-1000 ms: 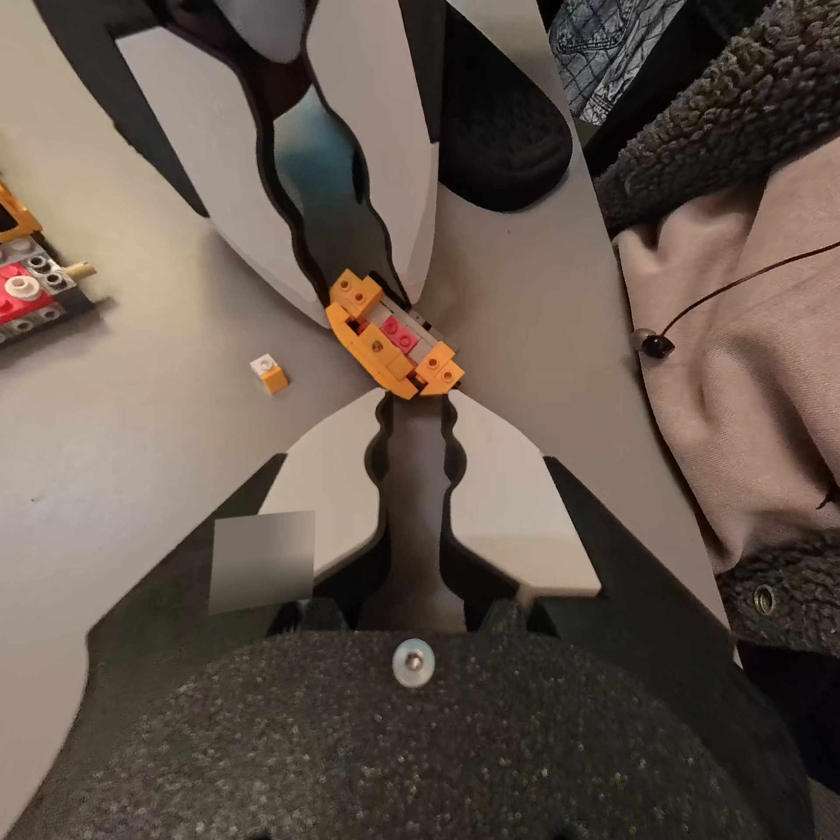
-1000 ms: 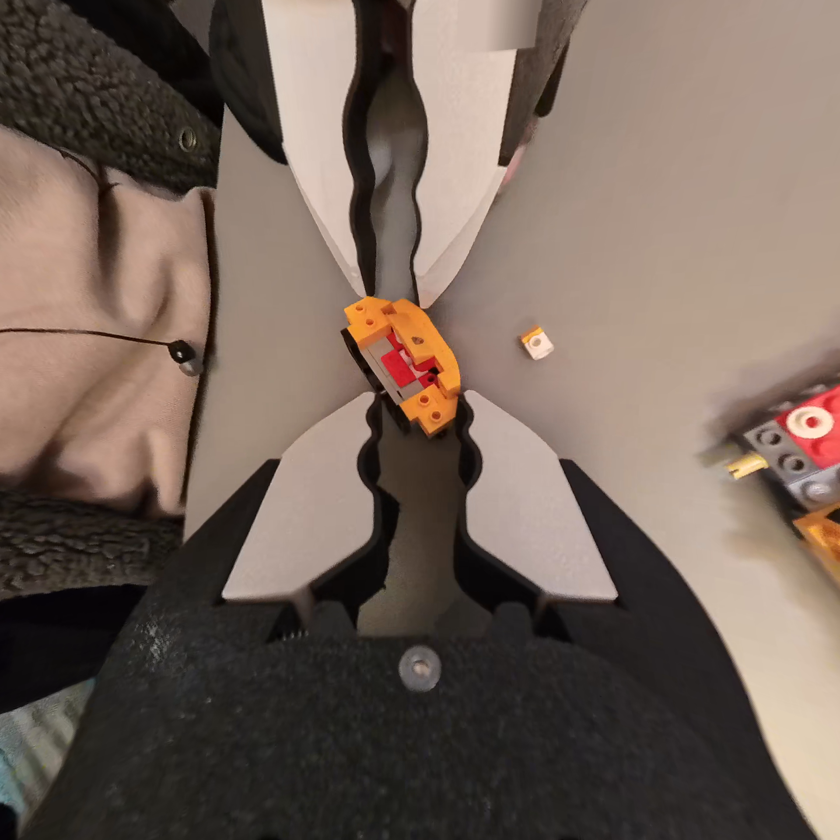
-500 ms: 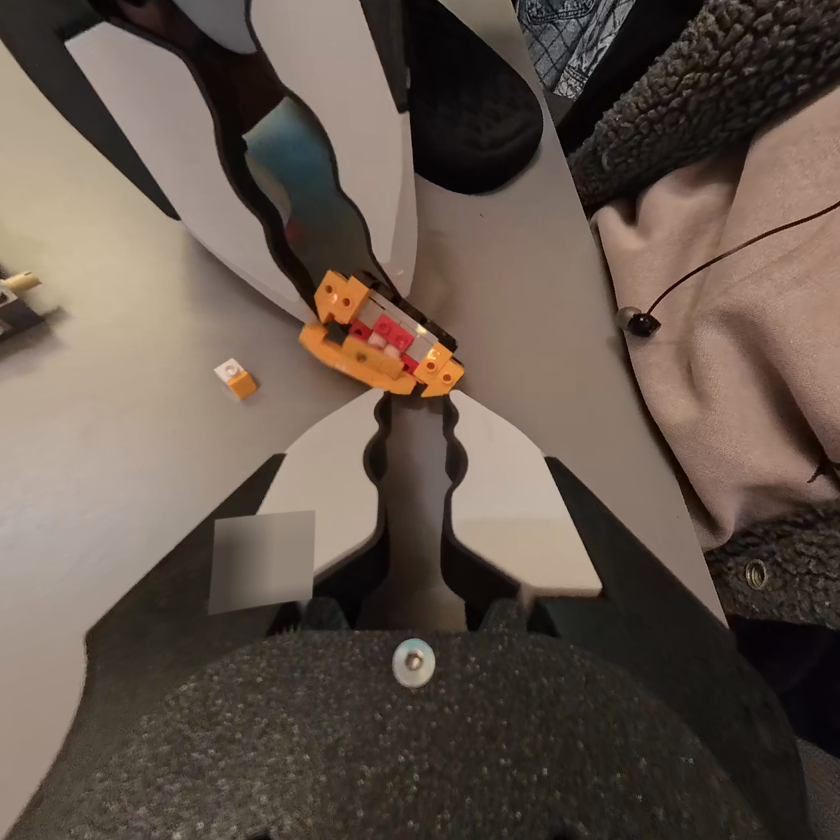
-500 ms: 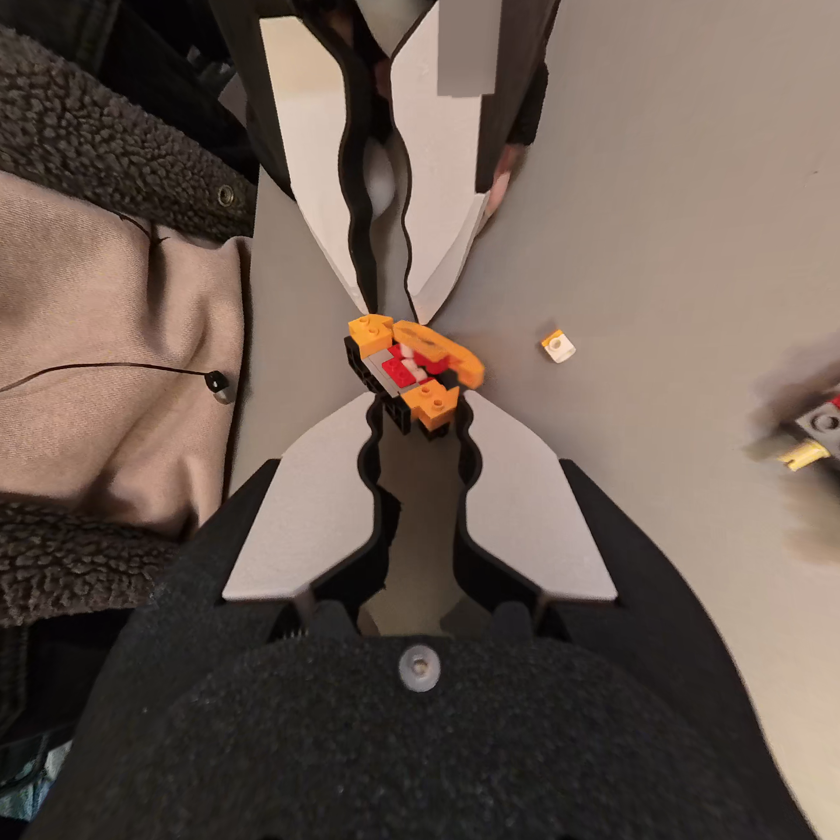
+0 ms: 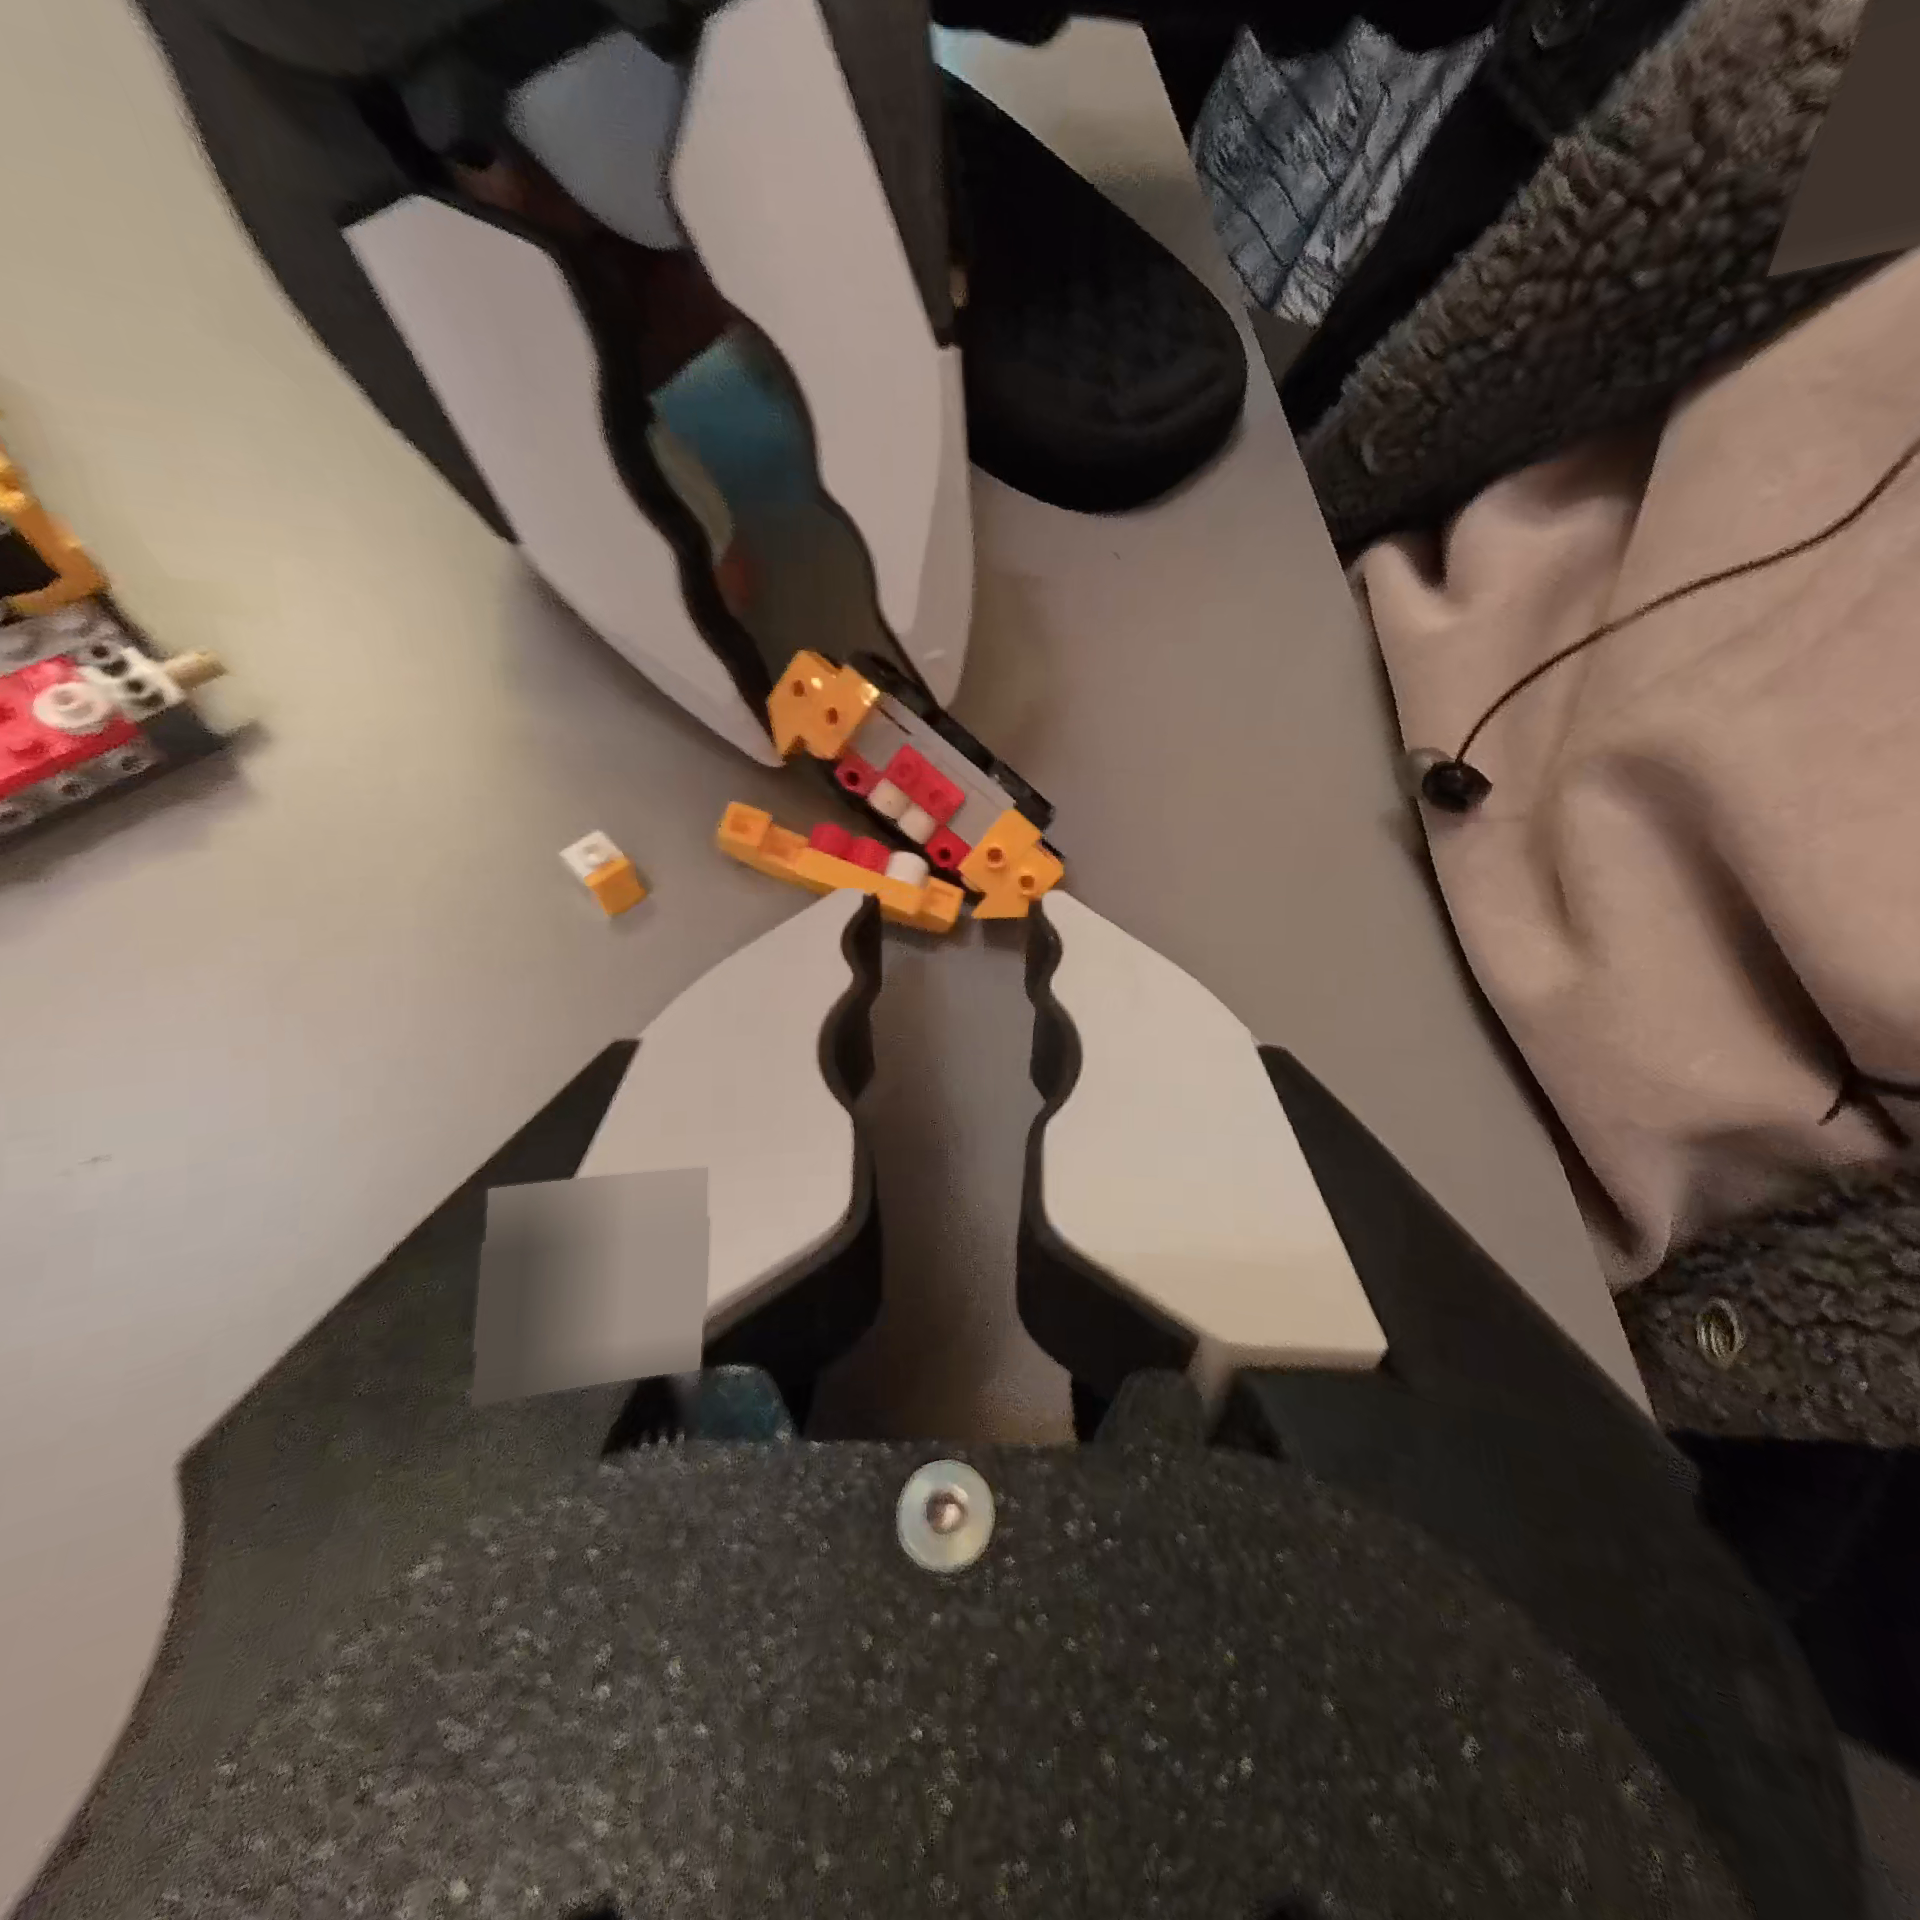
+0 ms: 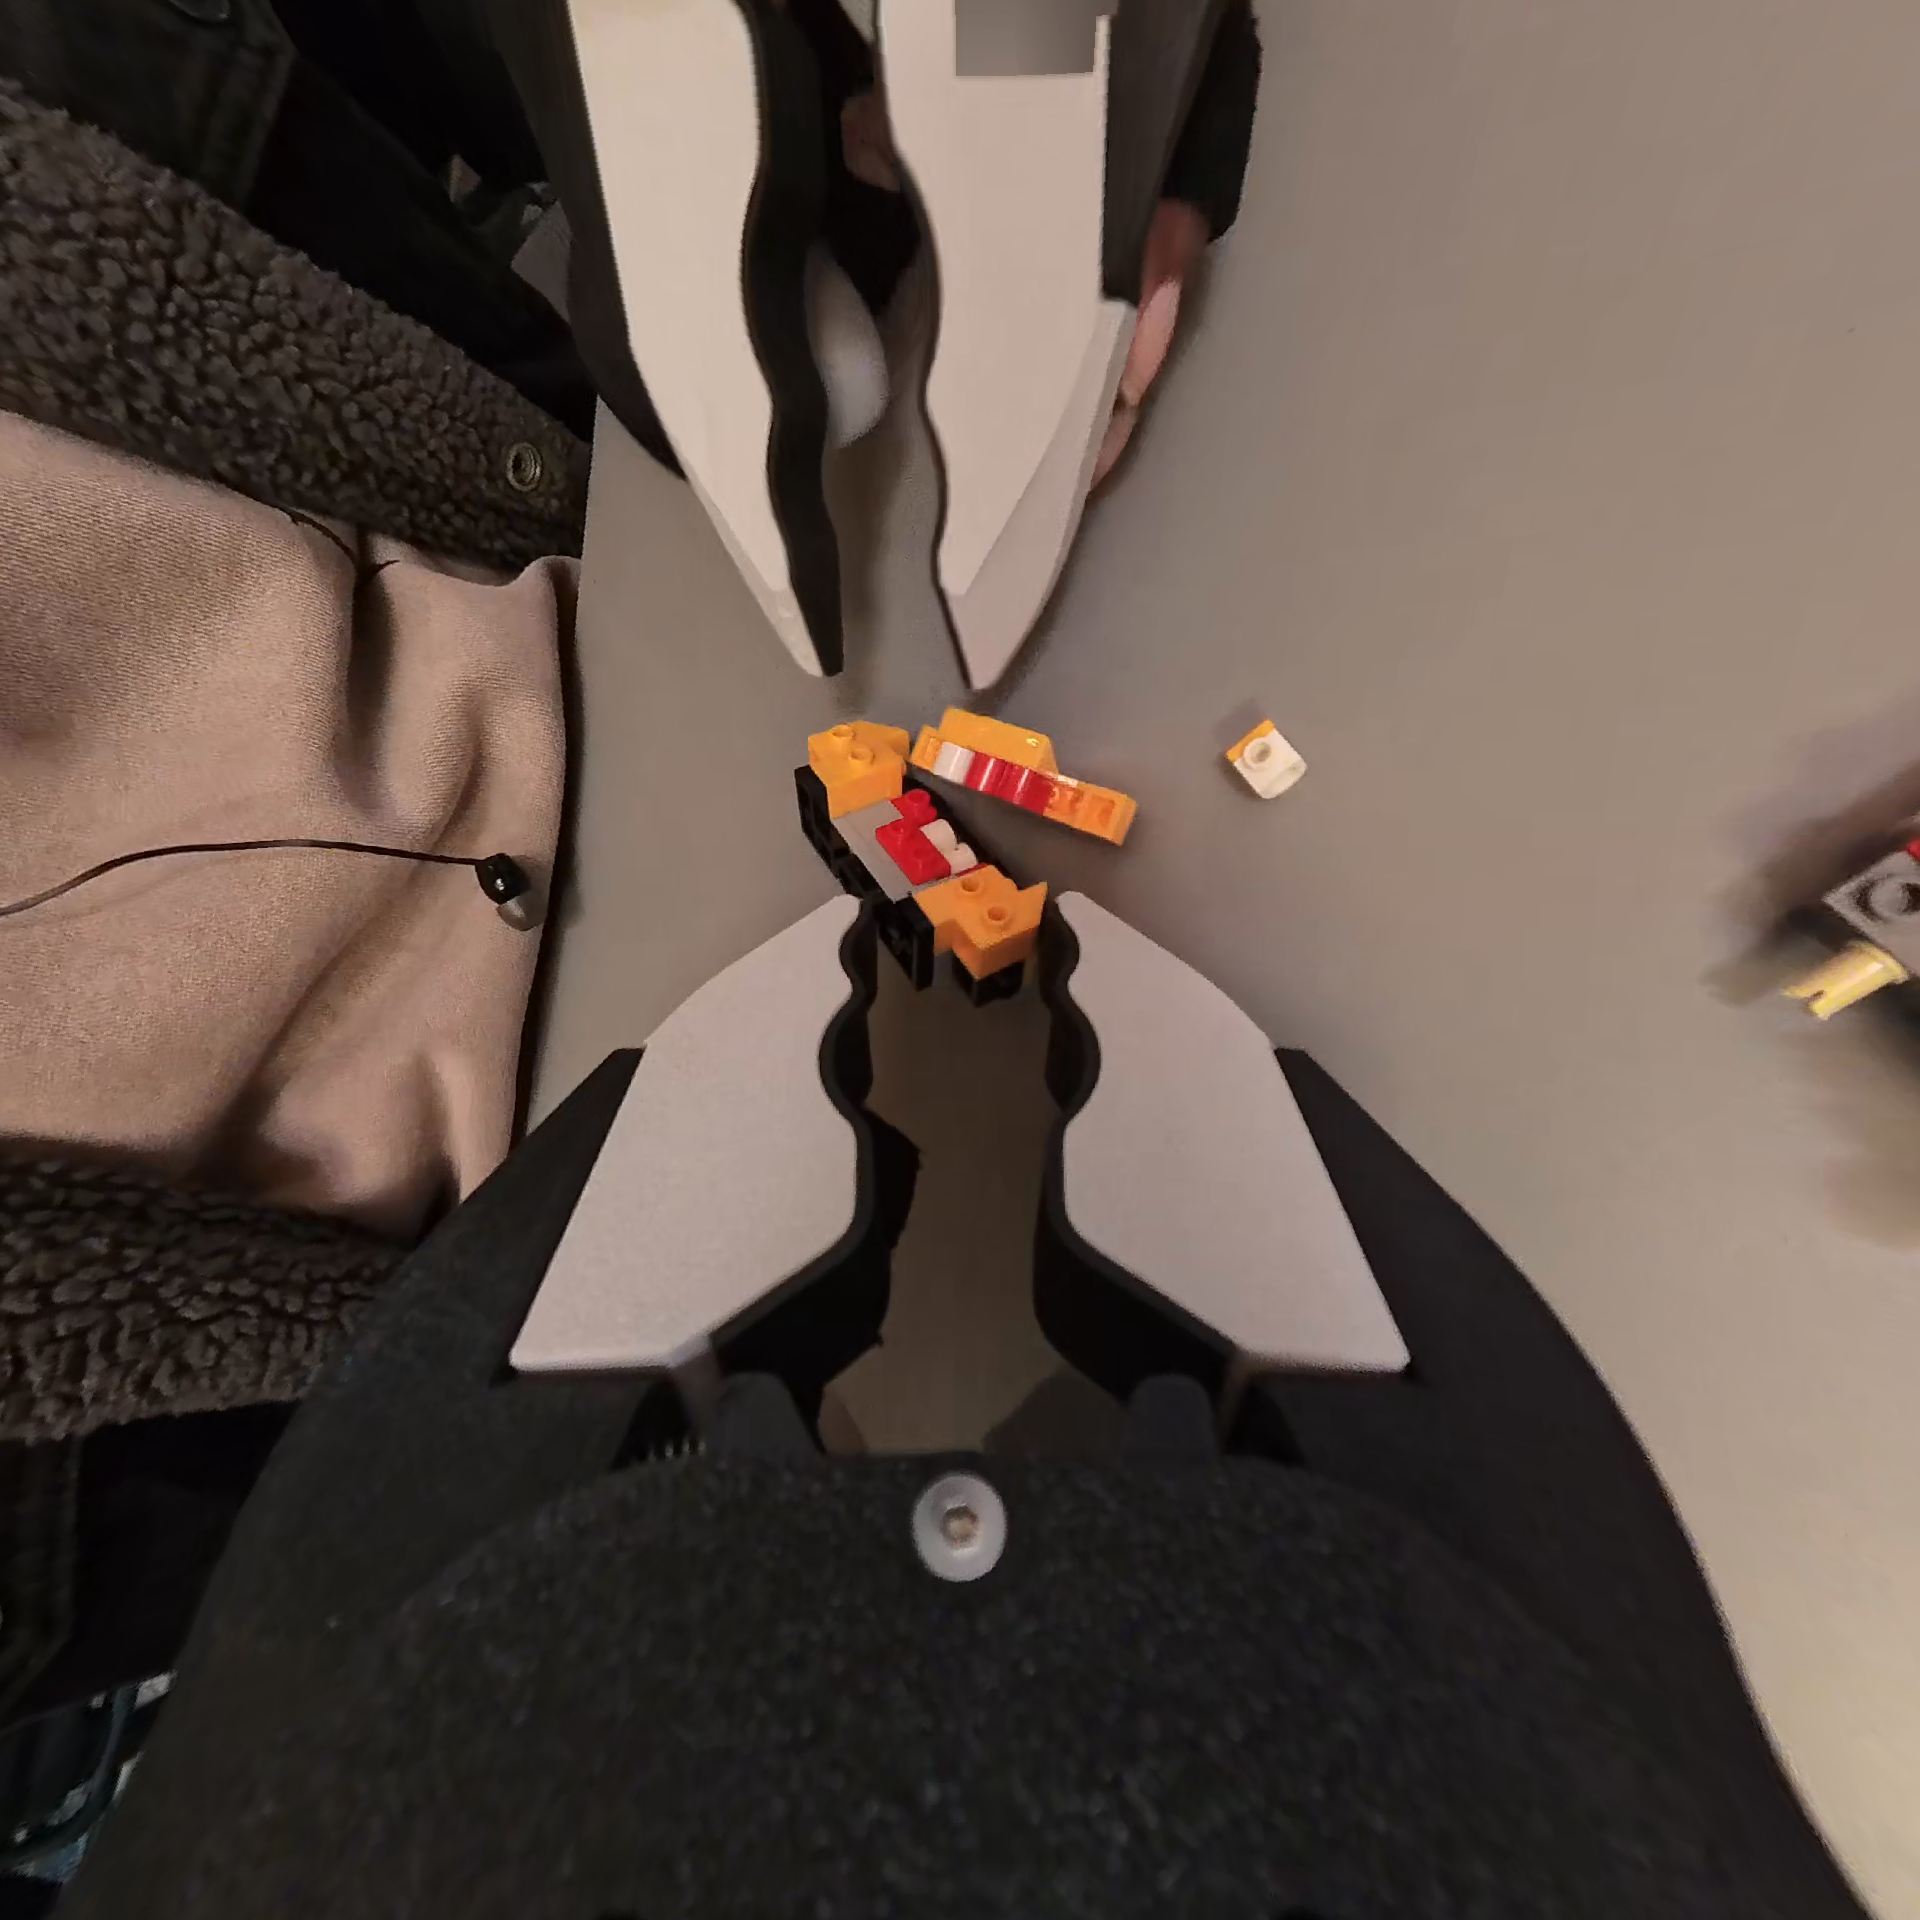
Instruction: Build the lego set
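A small lego assembly (image 6: 914, 842) of black, grey, red and orange bricks is held at one orange end by my right gripper (image 6: 951, 914), which is shut on it. In the left wrist view the assembly (image 5: 920, 779) runs from the right gripper (image 5: 852, 707) toward my left gripper (image 5: 951, 914). A curved orange piece (image 6: 1023, 779) with red and white studs lies loose beside the assembly; it also shows in the left wrist view (image 5: 831, 862). In the right wrist view the left gripper (image 6: 899, 670) is apart from the assembly, jaws slightly parted and empty.
A small white-and-orange brick (image 5: 603, 873) lies alone on the grey table (image 5: 260, 1039); it also shows in the right wrist view (image 6: 1265, 758). A larger grey, red and orange build (image 5: 73, 717) sits at the table's far side. A person's fleece jacket (image 5: 1558, 312) is at the table edge. The grippers' ends are close to 4 centimetres from one another.
The curved orange piece has come off the assembly and dropped beside it. My left gripper has let go and drawn back. My right gripper still holds the assembly.
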The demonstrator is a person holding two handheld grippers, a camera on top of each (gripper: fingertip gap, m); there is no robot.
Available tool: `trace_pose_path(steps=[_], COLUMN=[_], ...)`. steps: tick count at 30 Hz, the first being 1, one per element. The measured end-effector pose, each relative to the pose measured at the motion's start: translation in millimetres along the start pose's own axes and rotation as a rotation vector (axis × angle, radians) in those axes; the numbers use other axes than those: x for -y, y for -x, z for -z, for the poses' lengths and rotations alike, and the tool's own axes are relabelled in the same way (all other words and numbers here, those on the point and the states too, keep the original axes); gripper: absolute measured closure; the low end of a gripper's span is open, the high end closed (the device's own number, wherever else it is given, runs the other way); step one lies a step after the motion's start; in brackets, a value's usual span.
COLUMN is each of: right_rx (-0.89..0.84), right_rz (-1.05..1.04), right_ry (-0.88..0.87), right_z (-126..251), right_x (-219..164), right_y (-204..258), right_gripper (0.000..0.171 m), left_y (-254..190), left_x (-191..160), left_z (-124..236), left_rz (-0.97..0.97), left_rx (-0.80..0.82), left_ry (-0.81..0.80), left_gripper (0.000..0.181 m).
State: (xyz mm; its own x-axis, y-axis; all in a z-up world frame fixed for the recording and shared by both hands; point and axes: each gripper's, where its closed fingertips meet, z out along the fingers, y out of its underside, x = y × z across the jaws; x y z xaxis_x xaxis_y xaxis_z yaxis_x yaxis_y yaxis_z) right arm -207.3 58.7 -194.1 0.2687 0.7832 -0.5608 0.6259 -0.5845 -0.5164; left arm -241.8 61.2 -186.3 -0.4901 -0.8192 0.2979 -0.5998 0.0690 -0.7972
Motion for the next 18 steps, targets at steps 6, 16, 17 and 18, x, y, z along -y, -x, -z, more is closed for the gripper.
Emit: trace_pose_path(steps=[6, 16, 17, 18], right_rx=[0.002, -0.174, -0.196, -0.216], right_rz=[0.008, 0.251, 0.269, 0.283], right_ry=[-0.021, 0.009, 0.009, 0.01], right_z=[1.1, 0.3, 0.3, 0.4], right_x=[-1.2, -8.1, -8.6, -9.3], right_y=[-2.6, -4.2, -4.2, -4.5], right_gripper=[0.141, 0.141, 0.141, 0.141], left_y=[9.5, 9.9, 10.1, 11.3], left_x=[1.1, 7.0, 7.6, 7.9], left_z=[-3.2, -7.7, -7.1, -6.5], left_rz=[0.047, -0.011, -0.013, -0.016], left_rx=[0.042, 0.093, 0.097, 0.109], left_ry=[0.005, 0.007, 0.003, 0.003], left_gripper=[0.15, 0.15, 0.15, 0.151])
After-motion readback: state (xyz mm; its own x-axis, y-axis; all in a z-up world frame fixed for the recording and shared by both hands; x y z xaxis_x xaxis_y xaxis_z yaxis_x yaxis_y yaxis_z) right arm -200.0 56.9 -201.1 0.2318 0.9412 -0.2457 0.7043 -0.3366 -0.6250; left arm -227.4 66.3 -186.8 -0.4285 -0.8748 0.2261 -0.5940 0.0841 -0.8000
